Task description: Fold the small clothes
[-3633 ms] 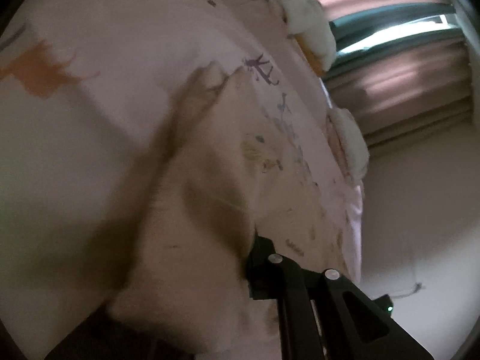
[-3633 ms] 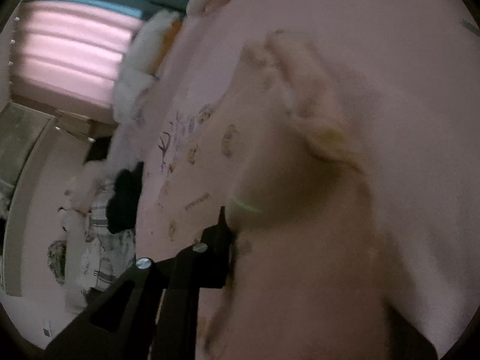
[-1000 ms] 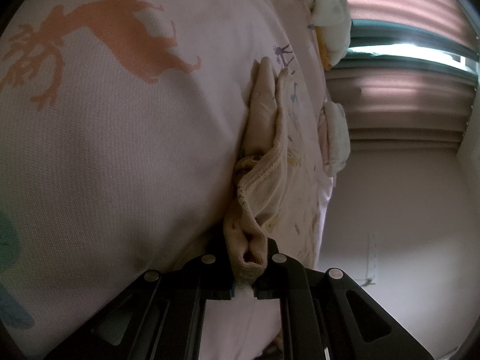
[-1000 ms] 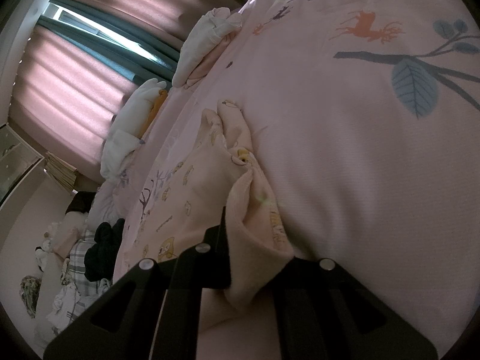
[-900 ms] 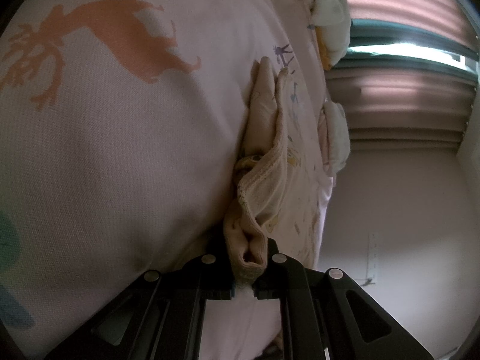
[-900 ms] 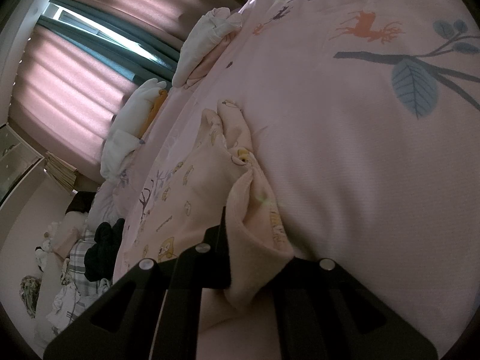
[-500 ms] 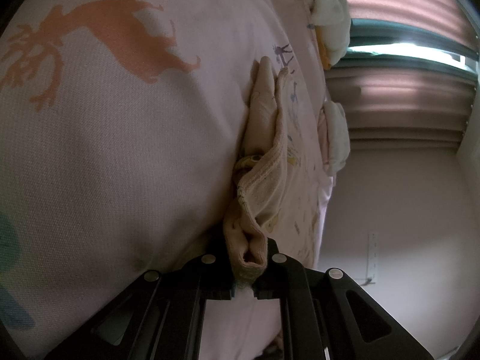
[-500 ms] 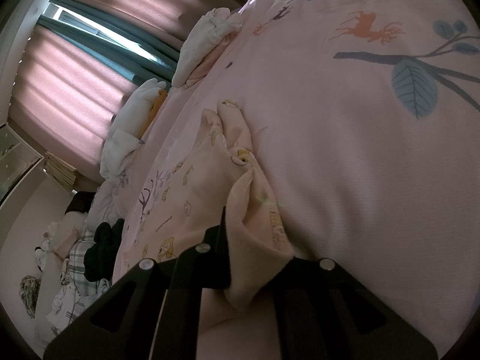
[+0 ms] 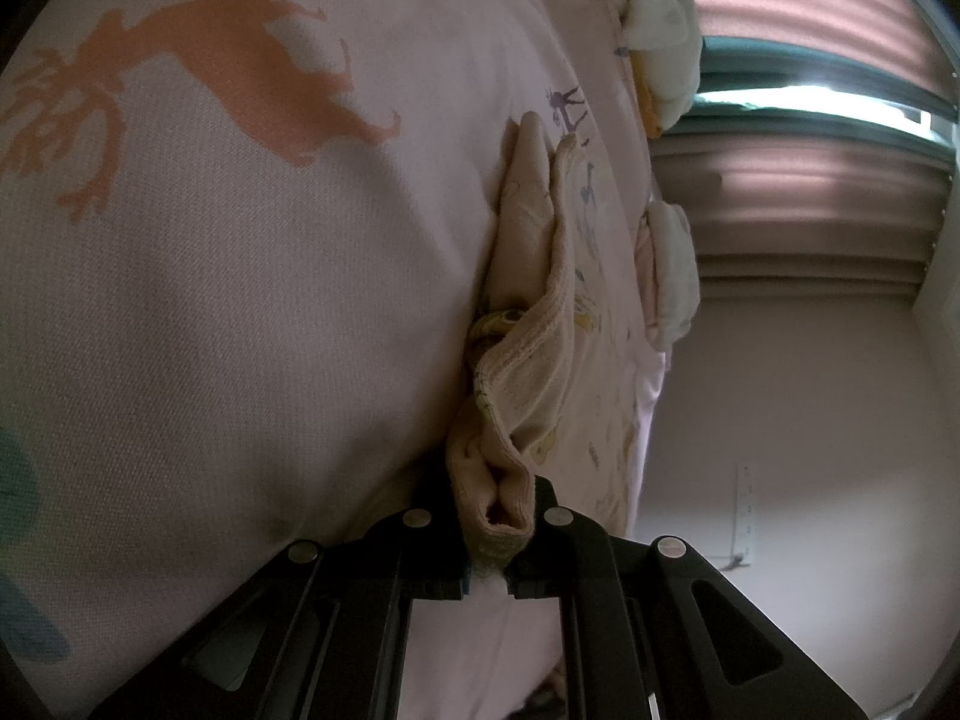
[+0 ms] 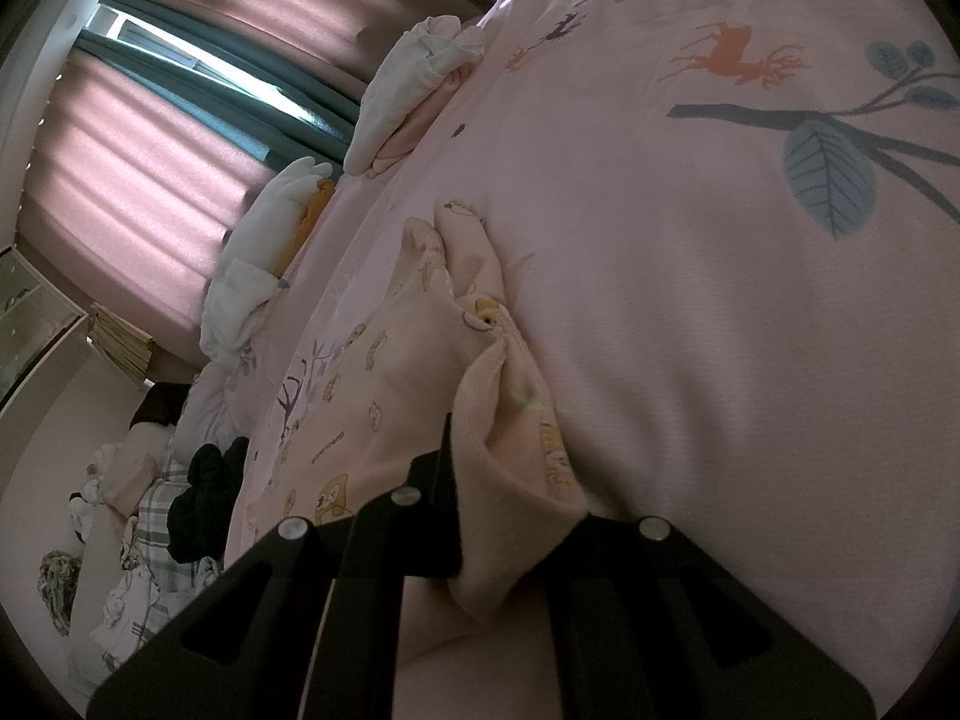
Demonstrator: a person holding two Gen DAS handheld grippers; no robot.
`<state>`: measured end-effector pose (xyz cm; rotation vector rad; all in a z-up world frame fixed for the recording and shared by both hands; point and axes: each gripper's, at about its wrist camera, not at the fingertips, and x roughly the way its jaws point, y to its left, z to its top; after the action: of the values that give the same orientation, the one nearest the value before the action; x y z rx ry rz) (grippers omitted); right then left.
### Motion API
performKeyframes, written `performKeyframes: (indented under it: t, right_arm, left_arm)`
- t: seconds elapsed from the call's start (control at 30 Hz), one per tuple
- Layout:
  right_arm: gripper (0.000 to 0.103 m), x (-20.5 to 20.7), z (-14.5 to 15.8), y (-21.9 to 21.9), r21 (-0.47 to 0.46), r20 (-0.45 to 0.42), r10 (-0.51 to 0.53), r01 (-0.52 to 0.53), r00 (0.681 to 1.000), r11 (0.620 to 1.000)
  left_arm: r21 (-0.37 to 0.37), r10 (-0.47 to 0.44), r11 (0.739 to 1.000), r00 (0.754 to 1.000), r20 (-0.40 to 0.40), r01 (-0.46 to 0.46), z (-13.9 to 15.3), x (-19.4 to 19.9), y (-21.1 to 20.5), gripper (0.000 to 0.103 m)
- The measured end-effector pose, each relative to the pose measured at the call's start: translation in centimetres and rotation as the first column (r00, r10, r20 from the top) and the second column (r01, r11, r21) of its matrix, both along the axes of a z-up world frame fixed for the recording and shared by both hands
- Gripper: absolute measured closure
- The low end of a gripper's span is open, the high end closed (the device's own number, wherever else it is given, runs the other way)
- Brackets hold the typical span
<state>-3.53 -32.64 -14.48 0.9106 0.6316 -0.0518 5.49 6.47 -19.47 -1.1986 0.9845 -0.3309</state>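
A small cream garment (image 9: 534,324) with little cartoon prints lies folded lengthwise on the pink bedspread (image 9: 240,300). My left gripper (image 9: 489,531) is shut on one bunched end of it, the cloth pinched between the black fingers. In the right wrist view the same cream garment (image 10: 420,348) stretches away over the pink bedspread (image 10: 690,300), and my right gripper (image 10: 510,528) is shut on its near edge, which folds over and hides the right finger's tip. The far end of the garment rests flat on the bed.
White folded clothes (image 10: 414,84) and a second white bundle (image 10: 258,252) sit at the bed's far edge by the pink curtains (image 10: 138,138). A heap of dark and checked laundry (image 10: 180,516) lies beside the bed. Deer and leaf prints mark the bedspread.
About three and a half seconds ago the garment hung lifted and blurred in motion; over the last second it lies on the bed and both grippers hold still.
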Motion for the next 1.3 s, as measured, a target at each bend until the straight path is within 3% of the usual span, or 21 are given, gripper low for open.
performKeyframes:
  t: [0.2,0.27,0.4,0.5,0.73,0.97,1.03,1.13,1.23,1.3]
  right_arm:
    - [0.098,0.3,0.1,-0.1,0.014,-0.014,0.012,-0.012,1.0,1.0]
    - [0.097,0.8,0.2,-0.1,0.059,-0.008,0.033,-0.033,0.999,0.998]
    - [0.097,1.5,0.9,0.6,0.189,0.078,0.093,-0.106,0.993,0.976]
    - [0.097,2.8,2.4,2.8,0.166,0.106,0.159,-0.175,0.982,0.97]
    - [0.097,6.2,4.6,11.4,0.121,0.143,0.415,-0.432,0.899,0.894]
    - [0.097,6.6,1.4,19.7,0.105,0.065,0.633,-0.636,0.772,0.765]
    - [0.097,6.8,0.2,20.4,0.071,0.014,0.636,-0.635,0.772,0.769]
    - [0.097,6.7,-0.6,19.4,0.127,0.04,0.63,-0.629,0.776,0.767]
    - [0.097,6.7,0.0,18.7,0.175,0.063,0.627,-0.627,0.776,0.759]
    - [0.097,6.2,1.4,19.7,0.15,0.086,0.63,-0.635,0.772,0.758]
  left_arm:
    - [-0.008,-0.009,1.0,1.0,-0.003,0.009,0.0,0.0,-0.1,0.092]
    - [-0.025,-0.013,1.0,1.0,-0.008,0.013,-0.1,0.0,-0.2,0.092]
    - [-0.033,-0.016,0.999,1.0,-0.012,0.016,0.0,-0.1,-0.4,0.092]
    - [-0.018,-0.011,1.0,1.0,-0.003,0.011,0.2,-0.2,-0.5,0.092]
    - [0.002,-0.009,1.0,1.0,0.005,0.009,0.4,-0.4,-1.0,0.092]
    - [-0.004,-0.013,1.0,1.0,0.008,0.013,0.6,0.0,-0.3,0.092]
    - [0.009,-0.019,1.0,1.0,0.014,0.018,0.6,0.1,-0.4,0.092]
    - [0.03,-0.033,0.999,0.999,0.025,0.032,0.8,0.0,-0.5,0.092]
    - [0.022,-0.036,0.999,0.999,0.021,0.035,0.7,0.1,-0.2,0.092]
    - [0.015,-0.034,0.999,0.999,0.017,0.034,0.7,0.2,-0.2,0.092]
